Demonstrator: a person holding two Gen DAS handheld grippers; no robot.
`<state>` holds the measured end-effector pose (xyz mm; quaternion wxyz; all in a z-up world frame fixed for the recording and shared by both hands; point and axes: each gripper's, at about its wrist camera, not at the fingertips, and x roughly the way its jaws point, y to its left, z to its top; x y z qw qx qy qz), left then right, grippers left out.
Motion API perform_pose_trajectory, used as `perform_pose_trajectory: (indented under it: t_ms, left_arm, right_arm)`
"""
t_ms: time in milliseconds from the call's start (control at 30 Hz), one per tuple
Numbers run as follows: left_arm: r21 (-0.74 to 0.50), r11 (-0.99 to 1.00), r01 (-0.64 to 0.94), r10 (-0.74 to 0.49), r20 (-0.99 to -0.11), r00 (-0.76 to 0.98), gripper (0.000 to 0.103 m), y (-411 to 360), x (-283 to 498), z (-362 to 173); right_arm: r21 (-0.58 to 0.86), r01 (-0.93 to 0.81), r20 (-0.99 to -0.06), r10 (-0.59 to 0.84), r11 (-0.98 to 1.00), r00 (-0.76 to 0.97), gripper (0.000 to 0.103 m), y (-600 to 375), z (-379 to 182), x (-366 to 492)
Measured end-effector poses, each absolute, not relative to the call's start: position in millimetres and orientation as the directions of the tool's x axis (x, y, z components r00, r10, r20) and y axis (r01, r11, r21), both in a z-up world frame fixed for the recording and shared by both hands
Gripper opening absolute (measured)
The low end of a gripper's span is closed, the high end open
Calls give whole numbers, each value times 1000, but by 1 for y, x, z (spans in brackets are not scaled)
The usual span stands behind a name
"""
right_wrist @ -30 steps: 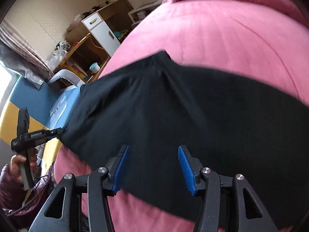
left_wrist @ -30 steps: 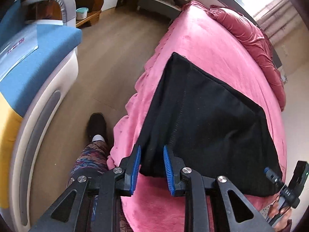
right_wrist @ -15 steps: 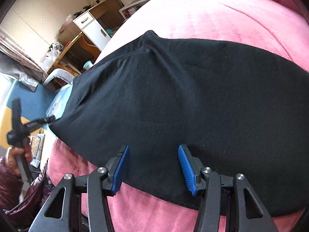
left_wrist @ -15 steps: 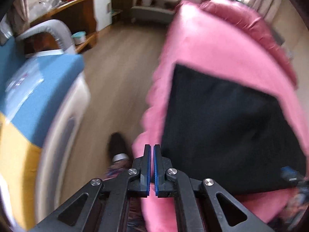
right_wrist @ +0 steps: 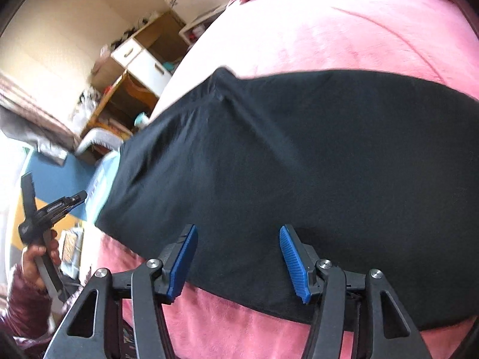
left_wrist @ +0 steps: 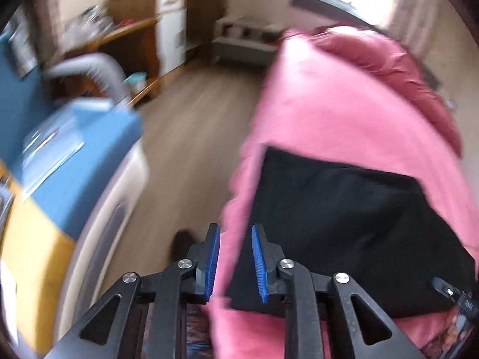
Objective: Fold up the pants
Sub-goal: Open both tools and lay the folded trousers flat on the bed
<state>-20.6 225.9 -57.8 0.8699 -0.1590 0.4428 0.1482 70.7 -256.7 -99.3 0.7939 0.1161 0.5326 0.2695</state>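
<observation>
The black pants (left_wrist: 344, 224) lie folded flat on the pink bed cover (left_wrist: 344, 113), near its front edge. My left gripper (left_wrist: 235, 258) is open and empty, held above the bed's left edge beside the pants' near left corner. In the right wrist view the pants (right_wrist: 299, 161) fill the middle. My right gripper (right_wrist: 238, 258) is open wide and empty, just above the pants' near edge. The left gripper also shows in the right wrist view (right_wrist: 80, 196), held in a hand off the bed's left side.
A blue and yellow sofa (left_wrist: 66, 161) stands left of the bed across a strip of wood floor (left_wrist: 191, 137). A wooden desk and white cabinet (left_wrist: 170, 36) stand at the back. A red pillow (left_wrist: 404, 68) lies at the far end of the bed.
My left gripper shut empty half a second ago and has opened again, pulling back to the left off the pants. The right gripper stays open over the near edge.
</observation>
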Motion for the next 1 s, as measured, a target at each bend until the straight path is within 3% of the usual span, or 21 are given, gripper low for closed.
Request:
perform_pose_trajectory:
  t_ms: [133,400,633,833,1000]
  left_arm:
    - [-196,962,-191,-46,-804,593,25,158,-3,-61]
    - [-192,980,42,-187,-848,496,25,60,21,-93]
    - [-173,984,49,-177,-886,429,25,43,39,-110]
    - [-195,981,17,-183,-881,436,26,50,44,-105]
    - [-199,980,17,-186,-880,438,26,41,46,-101]
  right_arm:
    - [498,-234,-766,550,835,335,58,-294,-88,70]
    - [560,124,-730,417,819,542,58,-465,-73,38]
    - [662,494,-686,188,564,703,52,-635,-101,-20]
    - [749,526,-616,131,404,777,52,-697,-118,-20]
    - [748,552,-624,108,369,774,49,-714,-129,0]
